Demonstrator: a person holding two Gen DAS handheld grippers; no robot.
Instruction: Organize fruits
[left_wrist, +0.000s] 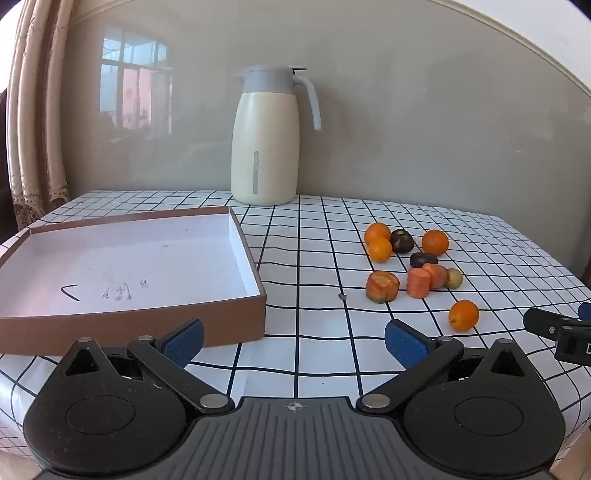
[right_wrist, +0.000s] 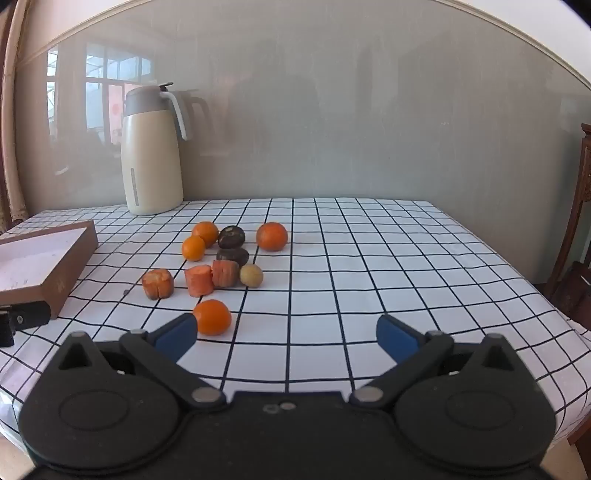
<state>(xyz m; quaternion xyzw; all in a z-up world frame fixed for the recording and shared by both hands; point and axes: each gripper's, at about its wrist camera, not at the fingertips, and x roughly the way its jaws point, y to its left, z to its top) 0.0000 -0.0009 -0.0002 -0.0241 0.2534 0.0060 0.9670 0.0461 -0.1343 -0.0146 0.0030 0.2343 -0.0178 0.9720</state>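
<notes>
A shallow brown box (left_wrist: 236, 321) with a white inside lies empty on the left of the checked table; its corner shows in the right wrist view (right_wrist: 70, 266). A cluster of small oranges (right_wrist: 272, 236), carrot chunks (right_wrist: 199, 281), dark chestnuts (right_wrist: 231, 237) and a yellowish round fruit (right_wrist: 251, 275) lies mid-table; it also shows in the left wrist view (left_wrist: 417, 282). One orange (right_wrist: 212, 317) (left_wrist: 463, 314) lies apart, nearest me. My left gripper (left_wrist: 293, 341) is open and empty beside the box's near corner. My right gripper (right_wrist: 286, 338) is open and empty, its left fingertip just short of the near orange.
A cream thermos jug (left_wrist: 264, 147) (right_wrist: 151, 155) with a grey lid stands at the back against the grey wall. A curtain (left_wrist: 33, 110) hangs at the far left. A dark wooden chair (right_wrist: 576, 229) stands past the table's right edge. The right gripper's tip (left_wrist: 561, 328) shows in the left view.
</notes>
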